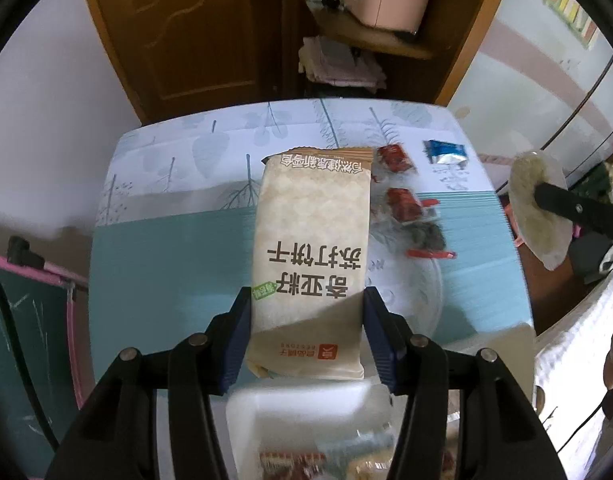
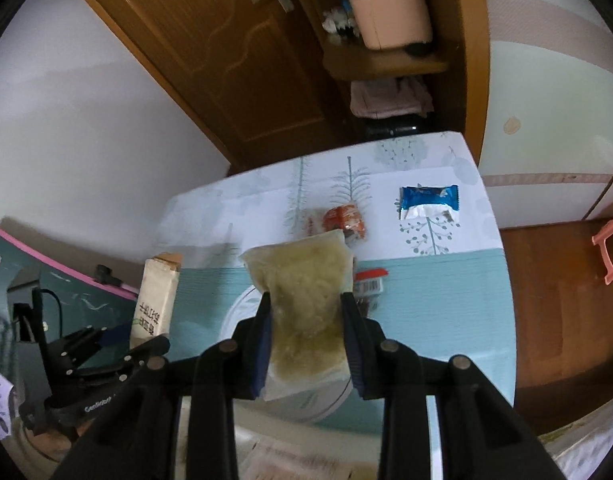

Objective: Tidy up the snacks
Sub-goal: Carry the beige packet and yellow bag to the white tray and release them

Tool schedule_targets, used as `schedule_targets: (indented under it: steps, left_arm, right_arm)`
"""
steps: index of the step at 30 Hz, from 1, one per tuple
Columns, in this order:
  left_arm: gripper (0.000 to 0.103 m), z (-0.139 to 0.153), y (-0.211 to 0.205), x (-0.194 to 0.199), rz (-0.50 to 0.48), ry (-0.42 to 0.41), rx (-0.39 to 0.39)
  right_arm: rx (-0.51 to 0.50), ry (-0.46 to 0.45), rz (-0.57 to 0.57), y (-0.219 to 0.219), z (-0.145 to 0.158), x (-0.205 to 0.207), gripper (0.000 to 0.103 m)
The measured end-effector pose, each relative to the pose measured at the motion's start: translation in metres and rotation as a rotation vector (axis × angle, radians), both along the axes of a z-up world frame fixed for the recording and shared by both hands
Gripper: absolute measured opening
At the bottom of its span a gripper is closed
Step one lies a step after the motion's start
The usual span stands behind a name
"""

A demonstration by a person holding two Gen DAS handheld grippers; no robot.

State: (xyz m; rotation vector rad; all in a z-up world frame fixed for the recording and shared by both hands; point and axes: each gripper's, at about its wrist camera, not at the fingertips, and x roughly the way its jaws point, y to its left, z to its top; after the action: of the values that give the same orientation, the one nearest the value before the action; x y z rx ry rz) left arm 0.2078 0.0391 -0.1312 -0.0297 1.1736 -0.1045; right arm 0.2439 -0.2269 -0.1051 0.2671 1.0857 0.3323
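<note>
While both packs are held clear of the counter [image 1: 154, 264], a slip is the chief risk. The left gripper [image 1: 306, 336] is closed partway on the cracker pack [image 1: 310, 248], at frame centre, its fingers [image 1: 237, 340] pressing only the near end, so the long free end could sag or twist loose. The right gripper [image 2: 306, 344] is clamped on the soft clear pouch [image 2: 302, 300], at the middle of the right wrist view; such a yielding bag could be squeezed out or burst if pressed harder. The white tray [image 1: 266, 404] at the lower edge is judged the likely destination, and a careless drop could miss it.

Counted: one cracker pack, one clear pouch, two red-wrapped snacks [image 1: 402, 204] with a darker one below them, one blue packet [image 1: 444, 152], one glass plate [image 1: 422, 292], one tray.
</note>
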Motion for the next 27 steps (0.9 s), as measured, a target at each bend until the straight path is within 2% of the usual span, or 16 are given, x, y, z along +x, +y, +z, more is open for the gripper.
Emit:
schedule_targets:
  steps: [7, 14, 21, 27]
  left_arm:
    - [0.052, 0.030, -0.005, -0.063, 0.011, -0.074, -0.017]
    - [0.052, 0.045, -0.015, -0.117, 0.014, -0.092, -0.057]
    - [0.052, 0.047, -0.024, -0.154, 0.017, -0.108, -0.047]
    - [0.052, 0.045, -0.030, -0.176, 0.024, -0.108, -0.031]
  right_arm:
    - [0.066, -0.044, -0.014, -0.008, 0.038, -0.071, 0.032]
    - [0.114, -0.054, -0.016, -0.010, 0.066, -0.139, 0.032]
    - [0.113, -0.072, 0.012, -0.006, 0.080, -0.180, 0.032]
    - [0.120, -0.058, 0.053, 0.002, 0.077, -0.202, 0.032]
